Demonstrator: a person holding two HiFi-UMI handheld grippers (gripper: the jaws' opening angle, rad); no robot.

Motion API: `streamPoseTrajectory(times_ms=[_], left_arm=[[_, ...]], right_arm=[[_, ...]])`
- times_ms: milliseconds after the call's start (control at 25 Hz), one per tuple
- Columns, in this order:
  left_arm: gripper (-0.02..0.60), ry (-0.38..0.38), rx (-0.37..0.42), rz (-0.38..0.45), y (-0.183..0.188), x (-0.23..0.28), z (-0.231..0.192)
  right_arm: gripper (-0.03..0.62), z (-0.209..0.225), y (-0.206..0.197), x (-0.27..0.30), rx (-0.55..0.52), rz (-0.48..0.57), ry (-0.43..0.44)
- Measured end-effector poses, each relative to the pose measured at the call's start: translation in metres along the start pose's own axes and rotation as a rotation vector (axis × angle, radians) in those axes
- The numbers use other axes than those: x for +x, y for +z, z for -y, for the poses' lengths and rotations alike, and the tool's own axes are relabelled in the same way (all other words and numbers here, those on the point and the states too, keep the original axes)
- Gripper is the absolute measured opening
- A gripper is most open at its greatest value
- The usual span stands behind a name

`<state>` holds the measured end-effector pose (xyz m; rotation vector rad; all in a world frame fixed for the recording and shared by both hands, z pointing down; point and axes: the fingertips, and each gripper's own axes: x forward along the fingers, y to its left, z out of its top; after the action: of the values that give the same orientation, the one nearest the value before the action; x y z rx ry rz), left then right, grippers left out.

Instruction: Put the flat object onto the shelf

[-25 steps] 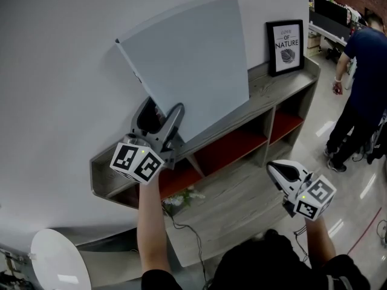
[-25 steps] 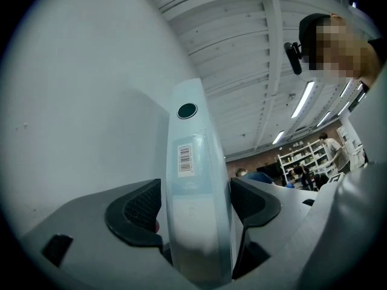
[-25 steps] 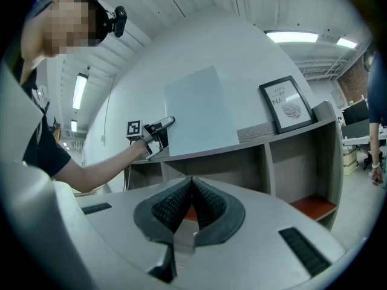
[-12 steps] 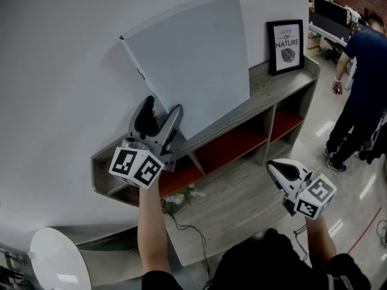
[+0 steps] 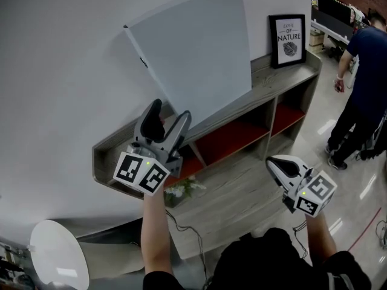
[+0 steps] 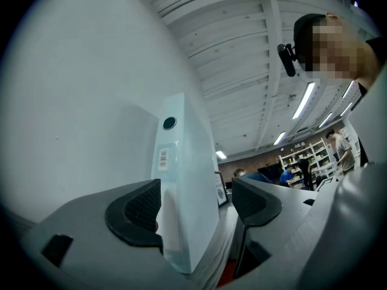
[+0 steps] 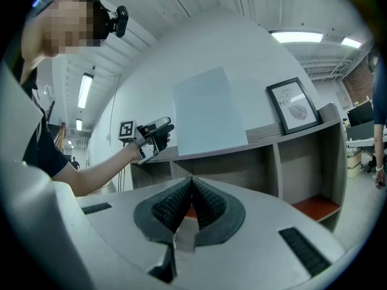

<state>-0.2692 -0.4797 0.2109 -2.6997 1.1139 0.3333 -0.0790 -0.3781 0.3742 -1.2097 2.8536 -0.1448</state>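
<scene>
The flat object (image 5: 193, 47) is a pale grey-blue board. It stands on its lower edge on top of the grey wooden shelf (image 5: 284, 77) and leans back against the white wall. My left gripper (image 5: 169, 112) is open at the board's lower left corner. In the left gripper view the board's near edge (image 6: 187, 180) shows between the wide-apart jaws of my left gripper (image 6: 196, 207). My right gripper (image 5: 279, 165) hangs low in front of the shelf, shut with nothing in it. The right gripper view shows its pads (image 7: 208, 201) pressed together, and the board (image 7: 205, 110) far beyond.
A framed picture (image 5: 287, 40) stands on the shelf's right end. Red-floored compartments (image 5: 233, 141) lie below the top. A small white-flowered plant (image 5: 184, 189) sits under my left arm. A person in a dark blue shirt (image 5: 363, 71) stands at the right. A white round object (image 5: 57, 255) is at lower left.
My left gripper has drawn back a little from the board's corner, jaws apart. The board stays against the wall, slightly more upright. The right gripper has not moved.
</scene>
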Motion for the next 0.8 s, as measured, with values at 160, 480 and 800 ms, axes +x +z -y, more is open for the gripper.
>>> streamPoseTrajectory(times_ms=[160,480,800], left_arm=[[0.368,0.01,0.002,-0.018,-0.01,-0.006,0.022],[0.365,0.029,-0.036,-0.036,-0.023,-0.016,0.092],[0.362,0.059,-0.067,-0.058,-0.032,-0.023,0.181]], right_arm=[[0.012,-0.002,0.001,-0.012,0.002,0.003,0.014],[0.012,0.001,0.003,-0.057,0.006,0.01,0.053],[0.012,0.006,0.0,-0.126,0.023,0.007,0.107]])
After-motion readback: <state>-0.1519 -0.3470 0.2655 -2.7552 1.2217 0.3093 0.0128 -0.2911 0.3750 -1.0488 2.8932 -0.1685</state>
